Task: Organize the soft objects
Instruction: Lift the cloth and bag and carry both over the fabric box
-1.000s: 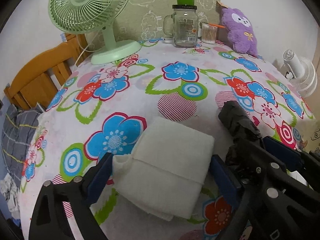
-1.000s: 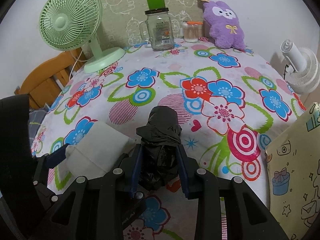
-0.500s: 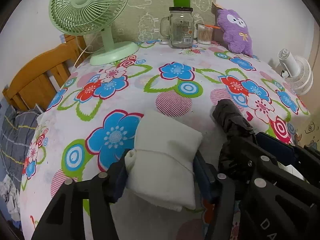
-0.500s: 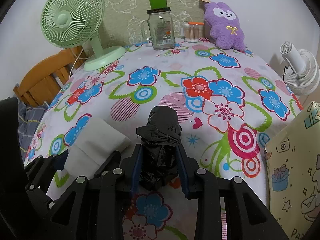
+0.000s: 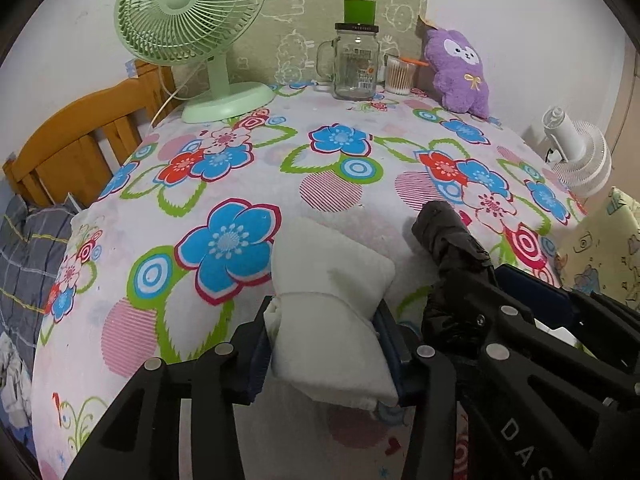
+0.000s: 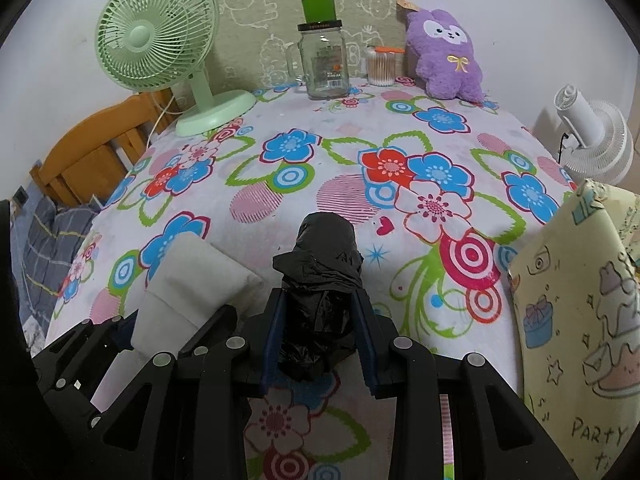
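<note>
**Soft goods, two items, both in the grasp stage**

Item 1, lower centre of the left wrist view: folded white cloth (image 5: 332, 304), lying on the flowered tablecloth (image 5: 224, 168). The left gripper (image 5: 324, 344) is closing; its blue pads already pinch the cloth's near end into a waist, the far end fanning out beyond the tips.

Item 2, lower centre of the right wrist view: roll of black plastic bags (image 6: 322, 280), clamped by the right gripper (image 6: 320, 340), far end protruding.

Next, by my reckoning: finish the left squeeze, lift both together, carry them to one spot.
</note>
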